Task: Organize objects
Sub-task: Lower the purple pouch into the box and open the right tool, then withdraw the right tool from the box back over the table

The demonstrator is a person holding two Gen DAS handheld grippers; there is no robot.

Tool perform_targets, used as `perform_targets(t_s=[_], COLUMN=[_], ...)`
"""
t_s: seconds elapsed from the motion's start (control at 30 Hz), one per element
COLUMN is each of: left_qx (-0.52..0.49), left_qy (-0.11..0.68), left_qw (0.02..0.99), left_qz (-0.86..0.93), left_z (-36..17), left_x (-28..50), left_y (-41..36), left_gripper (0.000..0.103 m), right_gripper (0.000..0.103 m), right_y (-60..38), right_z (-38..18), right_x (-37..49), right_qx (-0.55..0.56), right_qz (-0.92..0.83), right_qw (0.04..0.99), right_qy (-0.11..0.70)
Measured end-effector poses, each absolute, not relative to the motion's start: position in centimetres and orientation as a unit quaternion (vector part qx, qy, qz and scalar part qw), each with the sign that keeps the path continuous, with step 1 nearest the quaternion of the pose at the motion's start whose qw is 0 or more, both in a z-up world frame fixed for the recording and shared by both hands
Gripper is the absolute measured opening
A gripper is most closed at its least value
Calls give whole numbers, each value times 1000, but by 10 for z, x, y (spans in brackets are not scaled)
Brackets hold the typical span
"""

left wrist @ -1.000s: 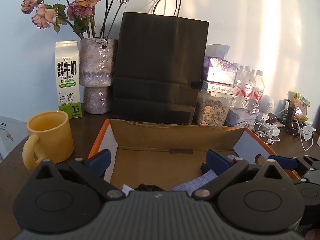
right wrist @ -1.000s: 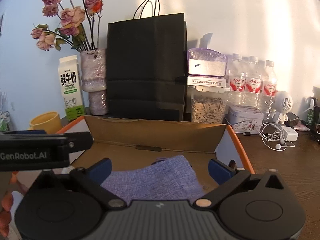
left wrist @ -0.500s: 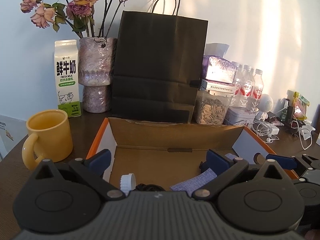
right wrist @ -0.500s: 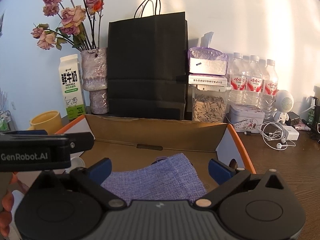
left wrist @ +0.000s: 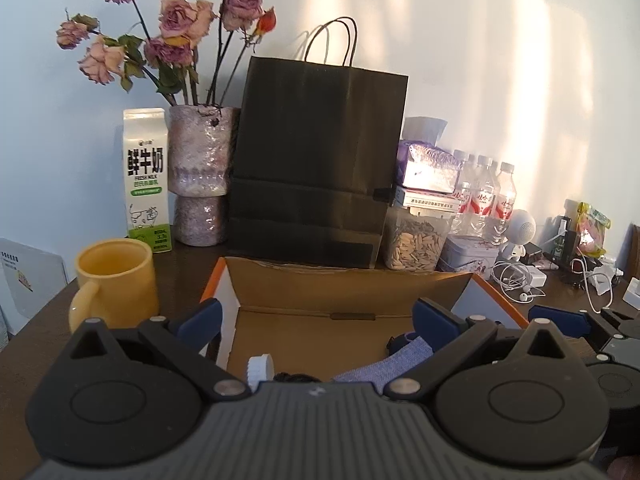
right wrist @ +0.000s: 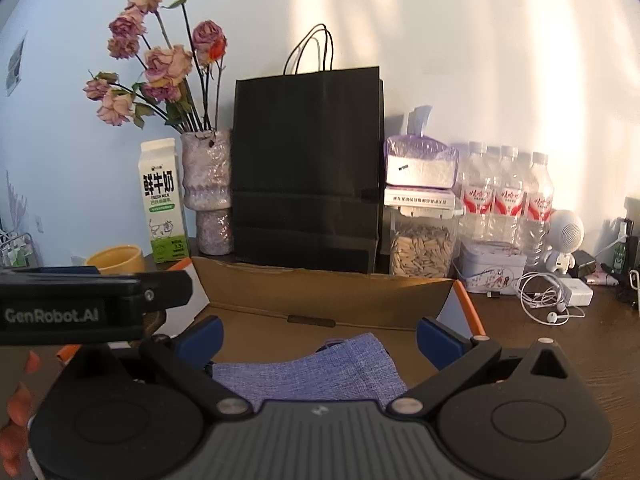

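Cardboard is what both cameras look into: an open brown cardboard box with orange edges (left wrist: 348, 292) on the dark wooden worktop (right wrist: 560, 344), in front of a tall black paper bag (left wrist: 316, 168). Inside it lie a blue-purple woven fabric pouch (right wrist: 320, 368), a small white ribbed cap (left wrist: 259, 366) and something dark beside the cap that is too hidden to name.

The left claw (left wrist: 316, 320) is spread wide with nothing between its blue pads, held above the near left part of the box. The right claw (right wrist: 318, 334) is likewise spread and empty, poised over the pouch.

My reading is that items are being gathered into the box, and the next item has yet to be chosen; the yellow ceramic mug (left wrist: 116, 276) just left of the box and the tangled white earphones (right wrist: 548, 300) to its right look like candidates. To do it well, lift each claw clear of the box walls before reaching sideways, approach the mug by its rim or handle rather than its round body, and gather the earphone cable in one bunch so it does not trail.
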State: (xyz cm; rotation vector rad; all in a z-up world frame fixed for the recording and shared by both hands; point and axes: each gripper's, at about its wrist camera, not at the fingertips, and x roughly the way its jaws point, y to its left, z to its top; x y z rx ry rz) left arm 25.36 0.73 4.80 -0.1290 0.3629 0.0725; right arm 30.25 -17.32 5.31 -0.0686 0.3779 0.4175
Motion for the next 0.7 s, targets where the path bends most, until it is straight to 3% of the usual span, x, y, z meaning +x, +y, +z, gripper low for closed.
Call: perform_targets(t_s=[0.7], left_qx=[-54], left_qy=[182], left_qw=[981], left_qz=[40], left_z=[55], left_x=[189], left_y=[3], left_gripper=[103], right_gripper=[103], right_y=[-199], right_z=[55], right_x=[237], right_qx=[-48], right_qz=[206], right_qw=[958], right_qy=[192])
